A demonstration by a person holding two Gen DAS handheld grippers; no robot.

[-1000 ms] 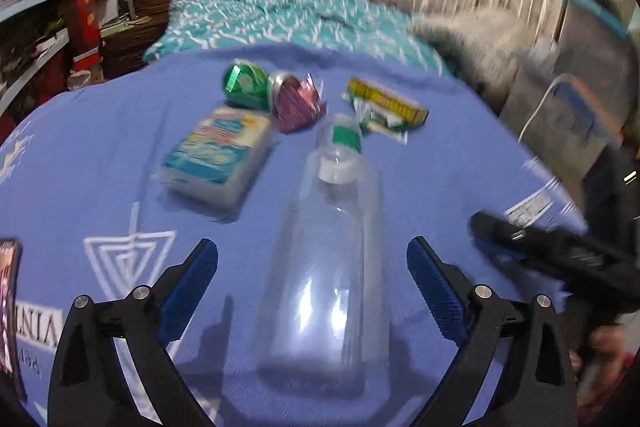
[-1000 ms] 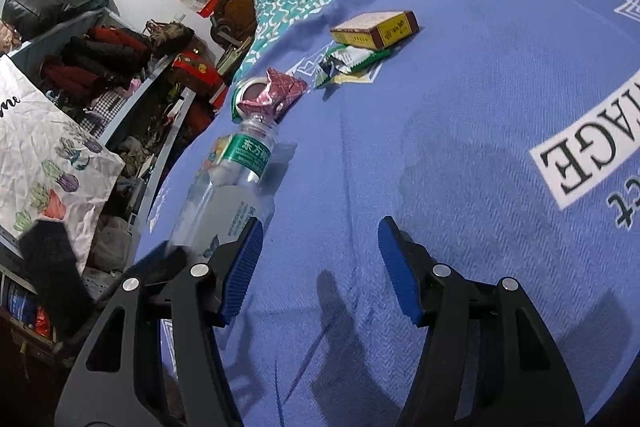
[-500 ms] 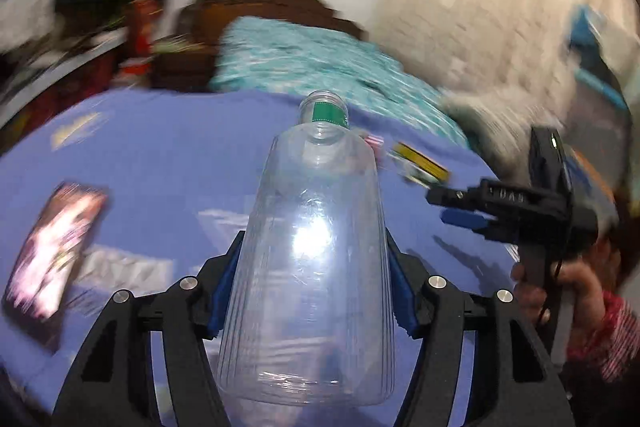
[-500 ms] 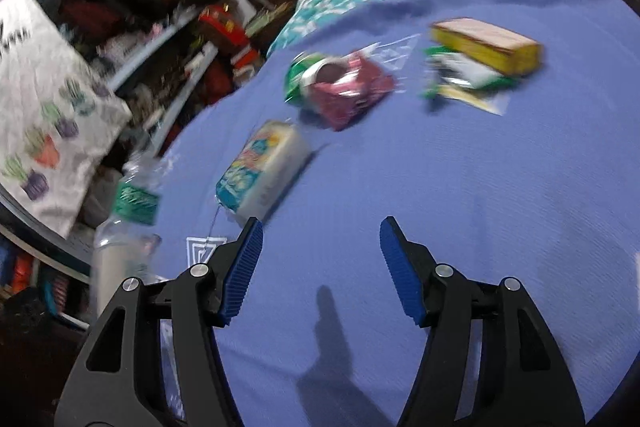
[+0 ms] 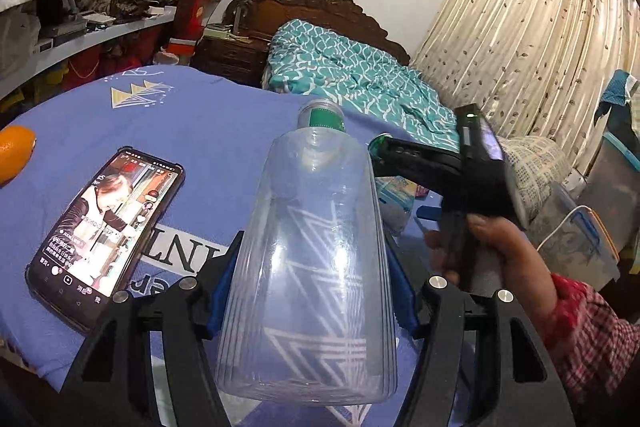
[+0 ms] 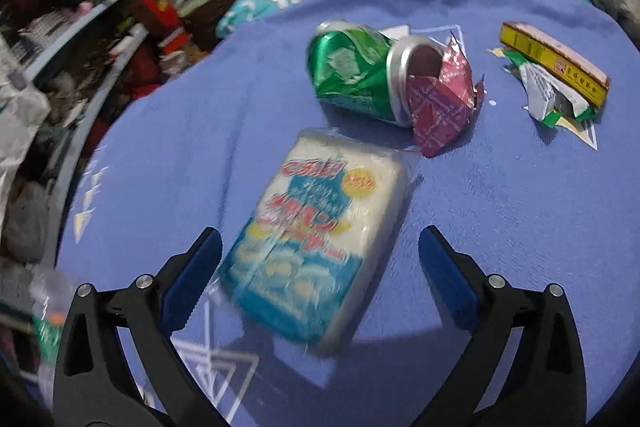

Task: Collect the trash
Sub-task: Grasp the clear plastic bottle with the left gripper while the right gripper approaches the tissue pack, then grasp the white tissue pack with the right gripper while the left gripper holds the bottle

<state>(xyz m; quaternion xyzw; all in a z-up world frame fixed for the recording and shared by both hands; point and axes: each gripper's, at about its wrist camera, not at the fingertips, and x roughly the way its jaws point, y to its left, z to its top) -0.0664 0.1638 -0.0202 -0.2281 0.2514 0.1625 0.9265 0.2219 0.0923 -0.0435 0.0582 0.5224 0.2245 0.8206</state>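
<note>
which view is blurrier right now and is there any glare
Right wrist view: motion blur smears the tissue pack and shelves; the crushed green can stays fairly readable. Left wrist view: sharper, with soft highlights on the clear bottle and fisheye bending at the edges.

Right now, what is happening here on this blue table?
A person with a gripper in each hand is collecting trash. The left gripper is shut on an empty clear plastic bottle, lifted off the blue cloth. The right gripper is open and hovers over a tissue pack. A crushed green can, a red wrapper and a yellow box lie on the cloth. A phone lies there too.
</note>
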